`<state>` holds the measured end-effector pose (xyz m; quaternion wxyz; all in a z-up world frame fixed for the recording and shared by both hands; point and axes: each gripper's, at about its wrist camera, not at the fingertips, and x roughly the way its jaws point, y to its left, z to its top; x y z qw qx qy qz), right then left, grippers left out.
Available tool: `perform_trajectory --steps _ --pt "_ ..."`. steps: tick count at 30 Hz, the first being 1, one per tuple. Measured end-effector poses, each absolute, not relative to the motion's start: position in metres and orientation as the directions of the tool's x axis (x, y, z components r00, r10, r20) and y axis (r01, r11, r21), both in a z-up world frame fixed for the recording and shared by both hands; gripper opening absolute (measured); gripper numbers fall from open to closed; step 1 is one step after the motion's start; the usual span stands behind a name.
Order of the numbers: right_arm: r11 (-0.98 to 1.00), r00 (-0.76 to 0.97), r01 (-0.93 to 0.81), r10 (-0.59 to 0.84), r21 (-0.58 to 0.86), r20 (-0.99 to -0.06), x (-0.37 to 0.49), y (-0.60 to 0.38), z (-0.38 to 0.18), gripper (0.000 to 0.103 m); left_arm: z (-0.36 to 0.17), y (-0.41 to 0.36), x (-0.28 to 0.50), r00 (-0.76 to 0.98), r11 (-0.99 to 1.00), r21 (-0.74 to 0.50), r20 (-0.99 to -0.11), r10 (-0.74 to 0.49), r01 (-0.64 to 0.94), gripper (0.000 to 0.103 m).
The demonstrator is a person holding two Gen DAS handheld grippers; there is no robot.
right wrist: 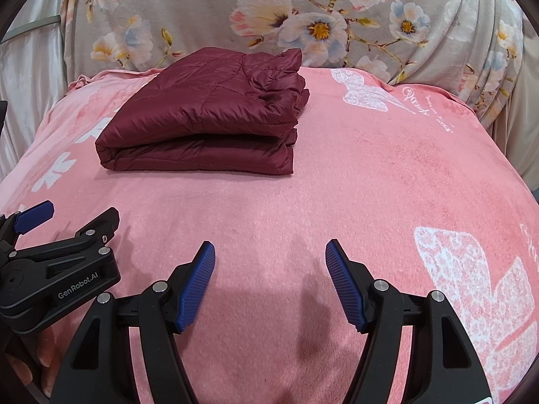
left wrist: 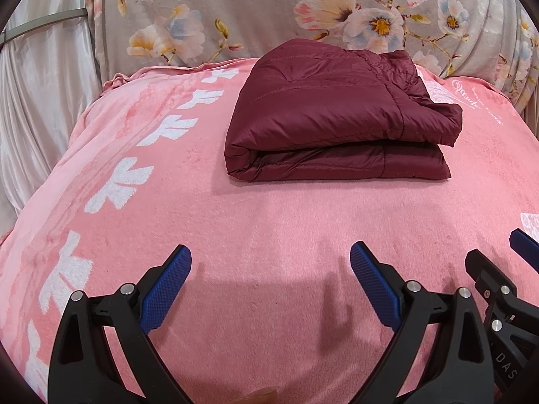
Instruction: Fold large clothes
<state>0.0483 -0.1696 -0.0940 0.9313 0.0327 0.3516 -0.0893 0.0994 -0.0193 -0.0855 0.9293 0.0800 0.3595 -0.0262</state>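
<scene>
Only my right view shows the butterfly print (right wrist: 478, 289); folded maroon jacket (left wrist: 337, 118) lies ahead of my left hand-held gripper (left wrist: 271, 262) and right hand-held gripper (right wrist: 270, 259), both spread, empty, angled downward.

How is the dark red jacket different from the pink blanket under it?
The jacket is plain dark red, shiny and quilted; the blanket is pink, fuzzy, with white patterns. The jacket is folded into a compact stack; the blanket lies spread flat and covers far more area. Both are soft fabric.
</scene>
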Motion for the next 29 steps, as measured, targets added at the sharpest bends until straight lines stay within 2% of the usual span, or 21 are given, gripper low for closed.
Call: perform_trajectory --steps 25,29 --pt "0.981 0.737 0.192 -0.149 -0.007 -0.659 0.0481 -0.17 -0.0937 0.066 -0.0824 -0.0218 0.0959 0.751 0.986 0.132 -0.66 0.011 0.101 0.092" --pt "0.981 0.738 0.192 -0.149 -0.007 -0.658 0.0479 -0.1703 -0.0935 0.066 -0.0823 -0.0224 0.0964 0.747 0.987 0.126 -0.664 0.011 0.098 0.088"
